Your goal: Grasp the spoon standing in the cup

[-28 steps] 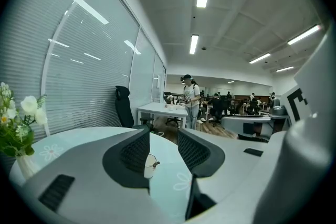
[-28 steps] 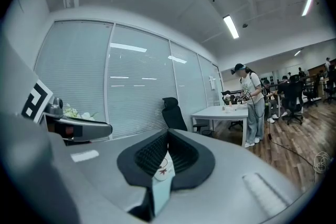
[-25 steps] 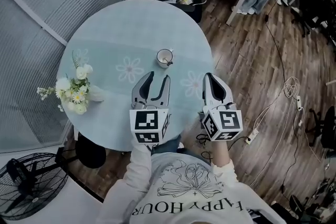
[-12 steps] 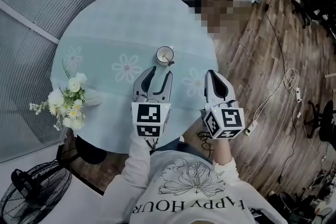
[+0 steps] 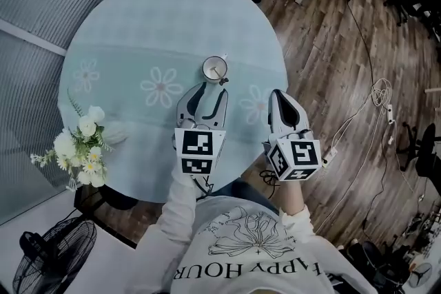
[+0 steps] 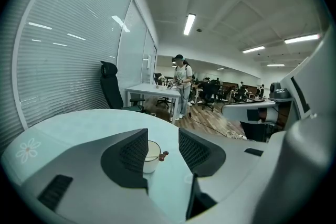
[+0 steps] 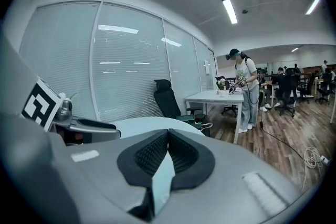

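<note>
While my left fingers (image 6: 131, 157) are spread with nothing in them, the cup (image 6: 149, 161) sits just ahead in the gap, spoon (image 6: 163, 154) leaning on its rim. And my right fingers (image 7: 149, 157) are pressed together, empty. Risk: come in off-line and I knock the cup over on the desk (image 5: 138, 31). Count: one cup, one spoon, one flower bunch (image 5: 79, 148).

We see an office — long ceiling lights (image 6: 189, 24), a black office chair (image 6: 110, 93), window blinds (image 6: 63, 60), a person (image 6: 181, 86) standing by a white desk (image 6: 149, 91) — more desks far back.
</note>
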A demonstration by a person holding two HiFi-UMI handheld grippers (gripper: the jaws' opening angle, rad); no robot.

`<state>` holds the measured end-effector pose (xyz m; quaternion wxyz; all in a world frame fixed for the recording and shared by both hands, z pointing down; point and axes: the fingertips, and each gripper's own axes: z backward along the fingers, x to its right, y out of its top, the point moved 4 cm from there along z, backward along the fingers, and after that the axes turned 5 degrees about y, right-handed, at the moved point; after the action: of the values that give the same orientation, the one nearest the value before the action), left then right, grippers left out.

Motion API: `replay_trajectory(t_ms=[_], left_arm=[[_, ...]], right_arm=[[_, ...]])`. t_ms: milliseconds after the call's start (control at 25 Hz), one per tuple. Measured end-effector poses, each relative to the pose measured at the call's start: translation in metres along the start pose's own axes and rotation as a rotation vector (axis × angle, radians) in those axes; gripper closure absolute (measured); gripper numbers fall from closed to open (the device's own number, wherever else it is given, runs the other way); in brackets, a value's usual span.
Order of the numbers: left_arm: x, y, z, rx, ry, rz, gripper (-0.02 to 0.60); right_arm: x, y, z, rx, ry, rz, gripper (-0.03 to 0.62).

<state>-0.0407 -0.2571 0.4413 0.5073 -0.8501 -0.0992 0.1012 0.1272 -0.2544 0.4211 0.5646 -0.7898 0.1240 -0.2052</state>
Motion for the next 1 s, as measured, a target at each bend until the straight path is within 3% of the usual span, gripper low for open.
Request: replay_trajectory(t_ms=[1000], left_arm=[[0.001,-0.053,-0.065,-0.143,-0.107,-0.086,0.399]], right_arm=[[0.007,-0.048,-0.038,-0.14,-0.01,-0.028,0.583]])
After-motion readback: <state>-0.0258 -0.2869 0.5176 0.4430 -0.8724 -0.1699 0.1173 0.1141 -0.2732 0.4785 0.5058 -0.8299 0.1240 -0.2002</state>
